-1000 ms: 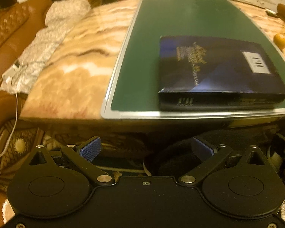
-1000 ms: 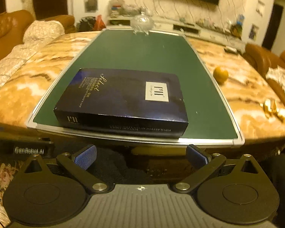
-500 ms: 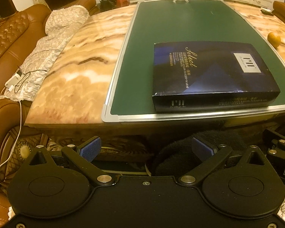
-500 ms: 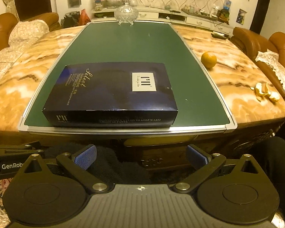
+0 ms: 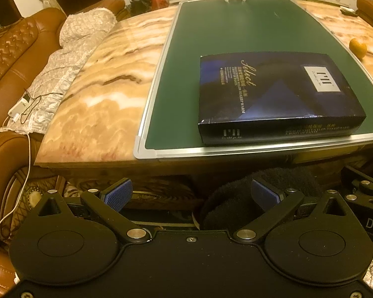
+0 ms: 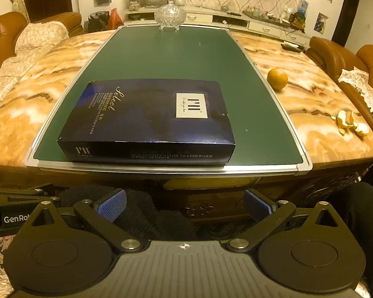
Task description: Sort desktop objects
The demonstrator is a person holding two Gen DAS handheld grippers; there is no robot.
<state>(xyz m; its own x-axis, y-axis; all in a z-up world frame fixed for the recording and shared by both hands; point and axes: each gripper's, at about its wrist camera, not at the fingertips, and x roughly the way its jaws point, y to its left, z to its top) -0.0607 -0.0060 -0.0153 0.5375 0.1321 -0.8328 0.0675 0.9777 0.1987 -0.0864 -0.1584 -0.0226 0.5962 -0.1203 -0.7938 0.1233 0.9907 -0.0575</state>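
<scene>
A flat dark blue box (image 5: 273,94) with gold lettering and a white label lies closed on the near end of a green mat (image 5: 236,29) with a silver frame; it also shows in the right wrist view (image 6: 151,119) on the mat (image 6: 176,57). My left gripper (image 5: 191,195) is open and empty, held below and in front of the table edge. My right gripper (image 6: 184,204) is open and empty, also below the table's front edge, facing the box.
An orange (image 6: 277,78) sits on the marble table (image 6: 310,104) right of the mat, with orange peel (image 6: 350,123) nearer the right edge. A glass lidded bowl (image 6: 170,15) stands at the mat's far end. Brown leather sofas (image 5: 15,57) flank the table.
Both grippers have risen and tilted, so the table top and box show from higher up. The box has not moved. Both grippers stay open.
</scene>
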